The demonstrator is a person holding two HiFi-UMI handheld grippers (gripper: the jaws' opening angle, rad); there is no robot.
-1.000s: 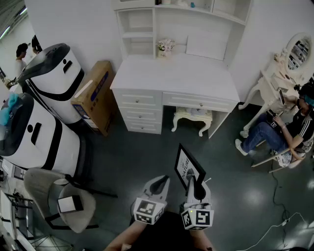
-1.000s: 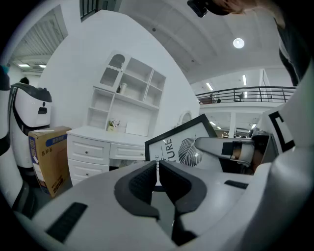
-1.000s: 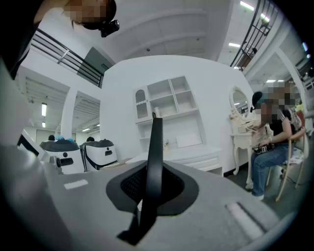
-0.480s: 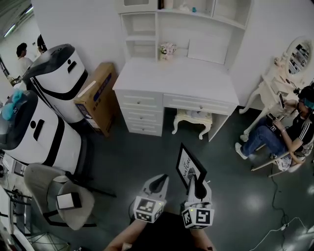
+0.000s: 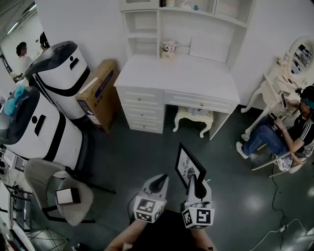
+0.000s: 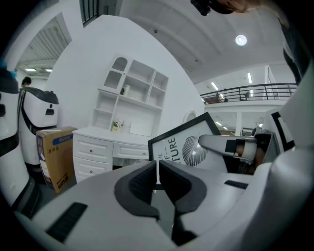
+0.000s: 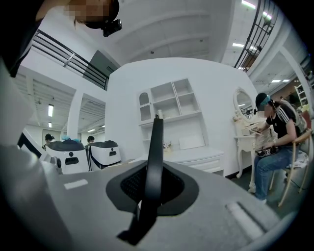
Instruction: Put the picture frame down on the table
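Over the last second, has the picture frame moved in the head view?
No. The picture frame keeps its place below the white desk, edge clamped in the right hand-held gripper.

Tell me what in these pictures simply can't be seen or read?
- Picture frame: the right gripper view shows it only edge-on.
- Frame's lettering: in the left gripper view, its beginning is hidden behind the left hand-held gripper.
- Frame's lower corner: in the head view, it is covered by the right hand-held gripper.
- Cardboard box print: too small in the head view.
- Top shelf: cut off by the head view's upper edge.
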